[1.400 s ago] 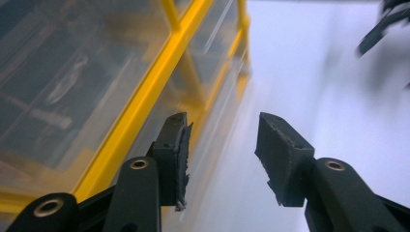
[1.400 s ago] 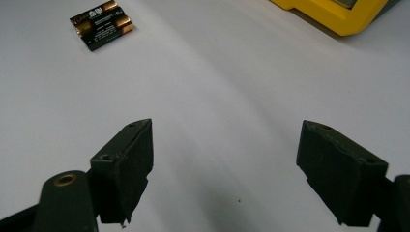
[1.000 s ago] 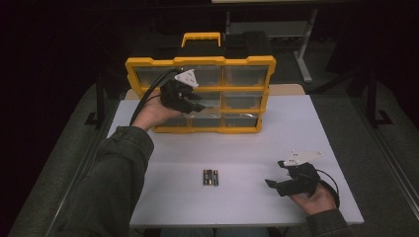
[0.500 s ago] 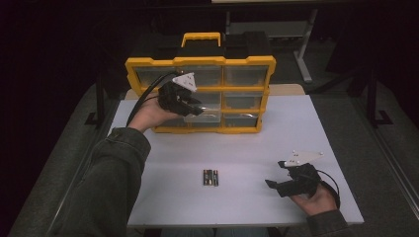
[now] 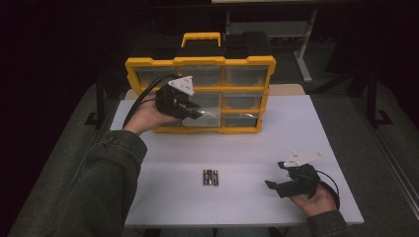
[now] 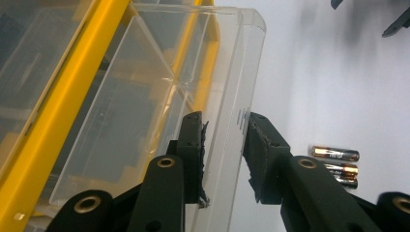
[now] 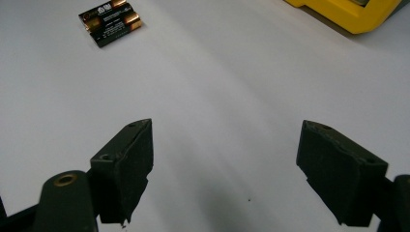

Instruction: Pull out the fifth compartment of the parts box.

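Note:
A yellow parts organizer (image 5: 200,61) with clear drawers stands upright at the back of the white table (image 5: 257,143). My left gripper (image 5: 197,114) is at its middle row. Its jaws have just been closing, and the front wall of a clear drawer (image 6: 145,96) now sits between the pads, so the left gripper (image 6: 225,121) is shut on it. The drawer sticks out a little from the yellow frame (image 6: 58,121). A small pack of batteries (image 5: 210,177) lies flat near the table's front middle. My right gripper (image 5: 274,177) rests at the front right, open and holding nothing.
The organizer has a yellow carry handle (image 5: 201,37) on top. In the right gripper view, the batteries (image 7: 110,21) lie far ahead of the open jaws and a corner of the organizer (image 7: 348,14) shows at the top right. Dark floor surrounds the table.
The left gripper's jaws have narrowed onto the drawer front, and the hand has shifted only slightly. The right gripper and the batteries have stayed where they were.

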The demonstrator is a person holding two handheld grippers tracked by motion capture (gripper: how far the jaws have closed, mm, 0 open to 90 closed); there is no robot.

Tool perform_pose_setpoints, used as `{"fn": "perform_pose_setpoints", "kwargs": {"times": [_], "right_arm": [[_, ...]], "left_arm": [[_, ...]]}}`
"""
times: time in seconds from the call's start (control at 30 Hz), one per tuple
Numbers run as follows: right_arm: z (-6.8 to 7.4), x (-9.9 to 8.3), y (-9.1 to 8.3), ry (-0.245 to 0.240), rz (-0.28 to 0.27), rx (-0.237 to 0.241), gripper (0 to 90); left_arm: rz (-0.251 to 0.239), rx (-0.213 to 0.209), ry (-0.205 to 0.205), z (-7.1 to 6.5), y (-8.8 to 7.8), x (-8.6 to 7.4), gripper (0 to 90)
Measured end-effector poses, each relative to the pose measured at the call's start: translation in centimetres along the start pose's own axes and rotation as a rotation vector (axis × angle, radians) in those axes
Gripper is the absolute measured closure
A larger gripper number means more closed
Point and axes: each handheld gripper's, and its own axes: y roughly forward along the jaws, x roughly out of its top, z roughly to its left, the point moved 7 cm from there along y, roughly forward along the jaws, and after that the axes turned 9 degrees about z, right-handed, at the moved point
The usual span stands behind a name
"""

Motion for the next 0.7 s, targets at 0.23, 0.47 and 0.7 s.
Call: {"fn": "perform_pose_setpoints", "kwargs": {"times": [0.23, 0.47, 0.7], "right_arm": [[0.1, 0.0, 0.1, -0.006, -0.001, 0.001, 19.9], [0.3, 0.0, 0.2, -0.005, 0.006, 0.007, 19.8], [0.3, 0.0, 0.2, -0.006, 0.008, 0.01, 19.7]], "left_arm": [[-0.002, -0.012, 0.011, -0.5, -0.2, -0.1, 69.9], [-0.011, -0.035, 0.011, -0.9, -0.3, -0.3, 70.3], [-0.018, -0.048, 0.002, -1.0, -0.3, -0.4, 70.5]]}}
